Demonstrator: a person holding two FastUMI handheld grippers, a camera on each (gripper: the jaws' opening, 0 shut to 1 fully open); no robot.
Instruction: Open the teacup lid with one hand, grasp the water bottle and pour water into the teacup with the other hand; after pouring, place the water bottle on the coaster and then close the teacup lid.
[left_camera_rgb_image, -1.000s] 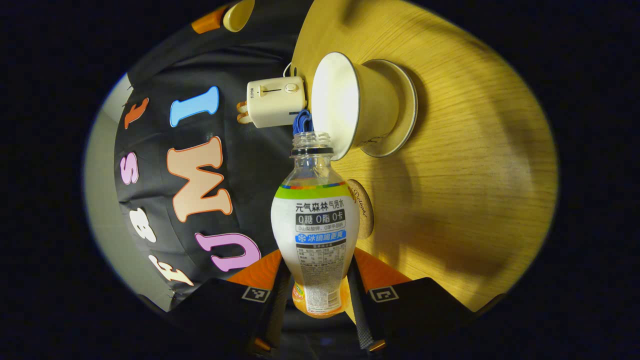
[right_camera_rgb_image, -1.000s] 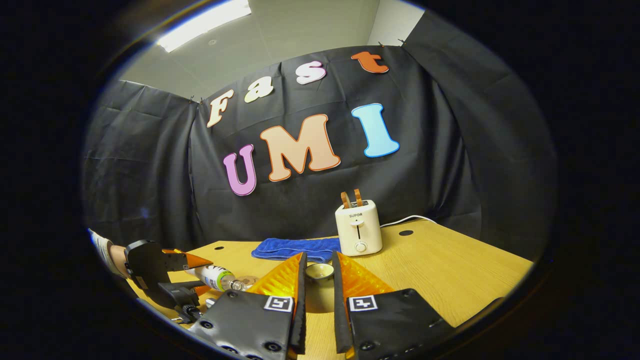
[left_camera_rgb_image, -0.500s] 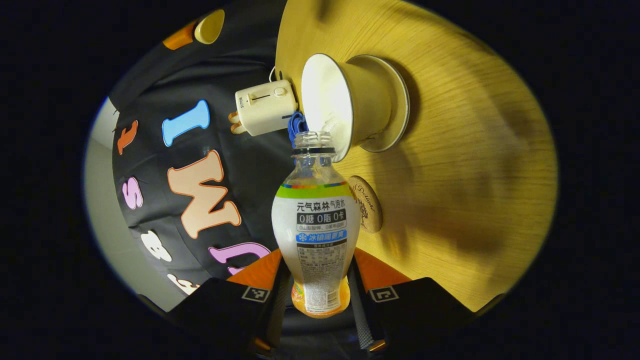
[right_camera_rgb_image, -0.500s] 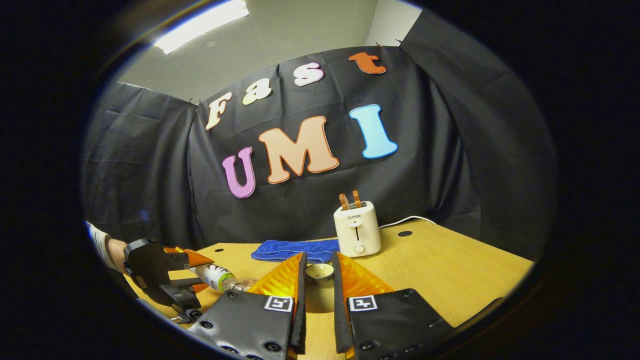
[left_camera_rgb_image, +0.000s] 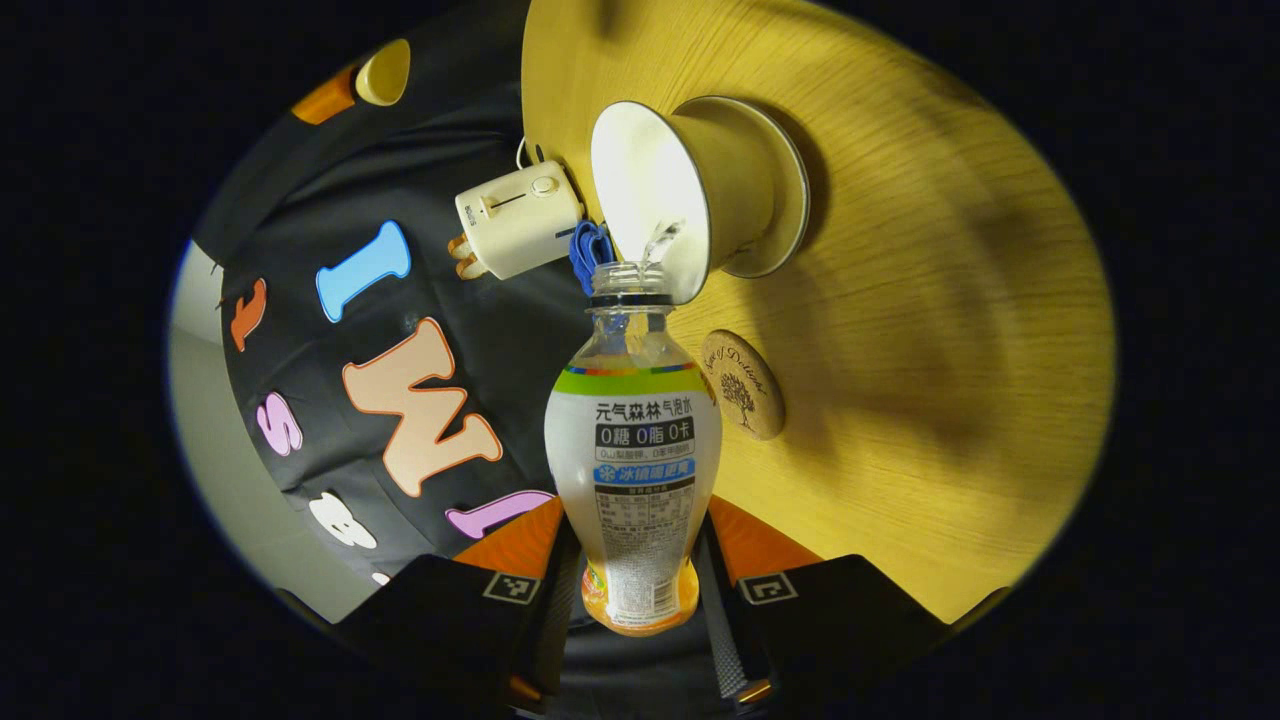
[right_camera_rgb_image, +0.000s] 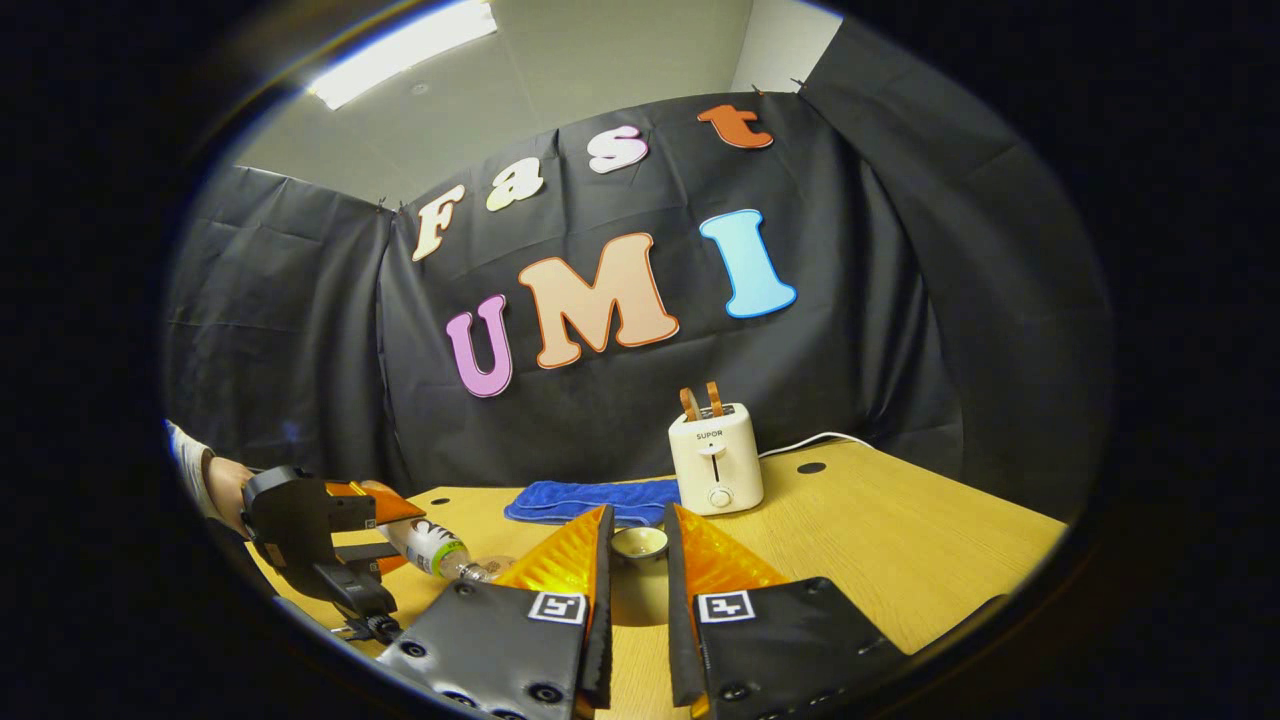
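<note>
Water bottle (left_camera_rgb_image: 632, 450) is clamped between the left gripper (left_camera_rgb_image: 633, 590)'s fingers, uncapped neck tipped over the rim of the open teacup (left_camera_rgb_image: 690, 190), water running from its mouth into the cup. Coaster (left_camera_rgb_image: 743, 384) with "Delight" script and a tree mark lies just beside the teacup on the wooden table (left_camera_rgb_image: 950, 300). Right gripper (right_camera_rgb_image: 636, 545) pinches the teacup lid (right_camera_rgb_image: 640, 541) near the teacup, with the "SUPOR" toaster (right_camera_rgb_image: 715, 455) and blue cloth (right_camera_rgb_image: 580, 497) beyond.

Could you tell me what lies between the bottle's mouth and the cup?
In the left gripper view, a thin stream of water runs from the bottle into the cup.
</note>
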